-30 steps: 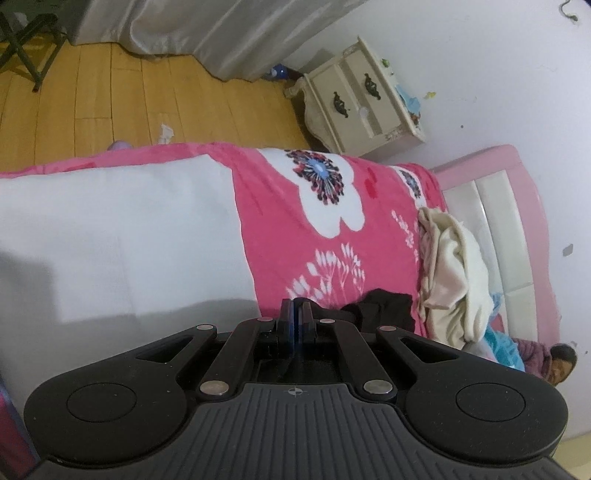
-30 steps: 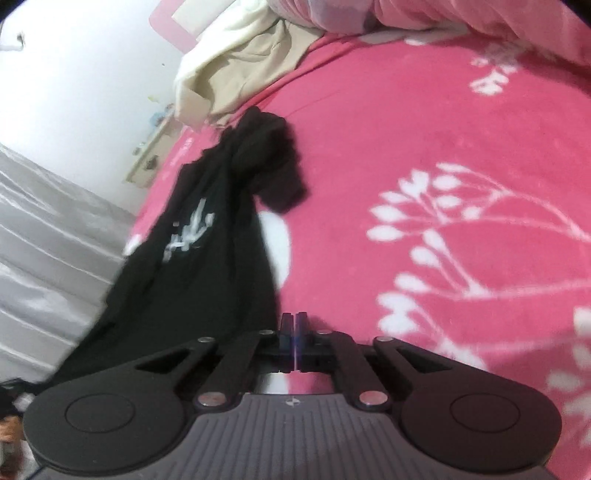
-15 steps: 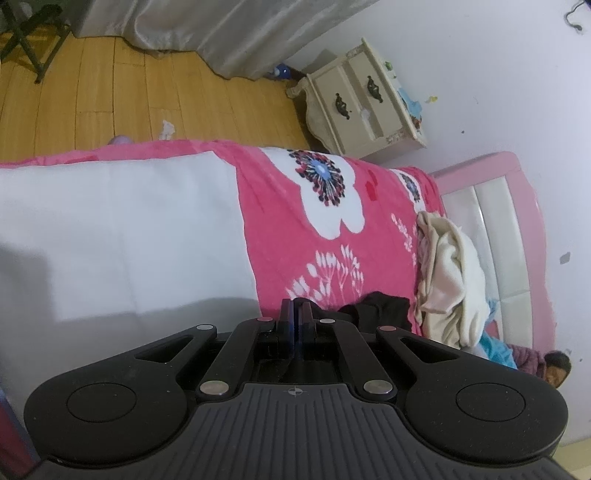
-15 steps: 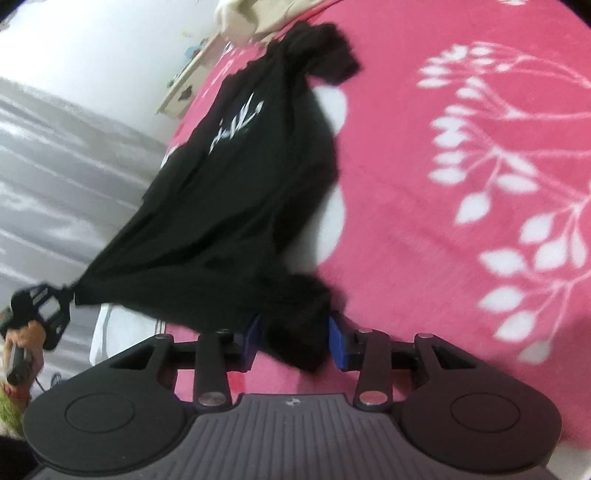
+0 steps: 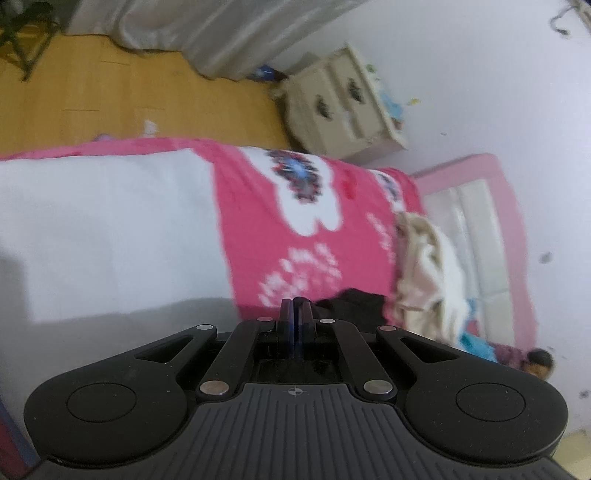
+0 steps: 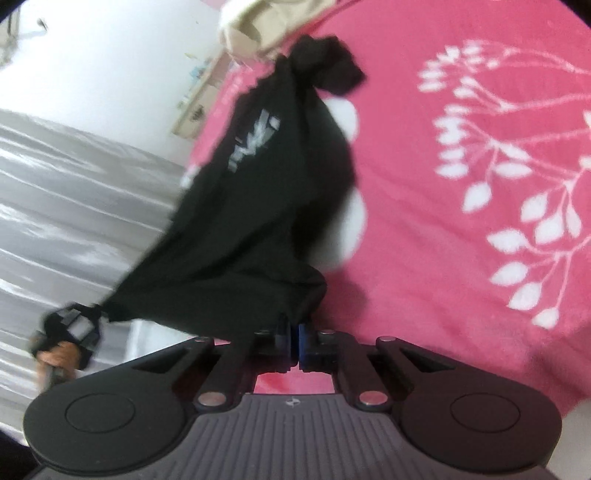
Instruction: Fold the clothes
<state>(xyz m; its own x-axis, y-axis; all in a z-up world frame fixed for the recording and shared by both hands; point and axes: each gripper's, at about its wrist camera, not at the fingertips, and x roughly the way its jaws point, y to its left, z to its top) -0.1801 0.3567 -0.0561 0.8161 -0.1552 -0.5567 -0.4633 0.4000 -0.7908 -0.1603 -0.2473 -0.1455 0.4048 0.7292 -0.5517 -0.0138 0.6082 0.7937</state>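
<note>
A black shirt [image 6: 266,206] with a white print hangs stretched over the pink floral blanket [image 6: 461,258]. My right gripper [image 6: 294,328] is closing tight on a bunched bottom corner of it, and the pads press on the cloth. The other bottom corner runs left to my left gripper [image 6: 74,326], which a hand holds. In the left wrist view my left gripper [image 5: 295,308] is shut, and a fold of the black shirt [image 5: 354,306] shows just right of its tips. The shirt's far end lies crumpled near a cream pile of clothes [image 6: 258,33].
The cream clothes [image 5: 428,273] lie by the pink headboard [image 5: 491,221]. A white sheet [image 5: 110,229] covers the blanket's left part. A cream nightstand [image 5: 343,110] stands against the wall, and grey curtains [image 6: 74,184] hang past the bed's edge.
My right gripper opened around the shirt's corner, then shut on it and drew back, spreading the shirt. The left wrist view has barely shifted.
</note>
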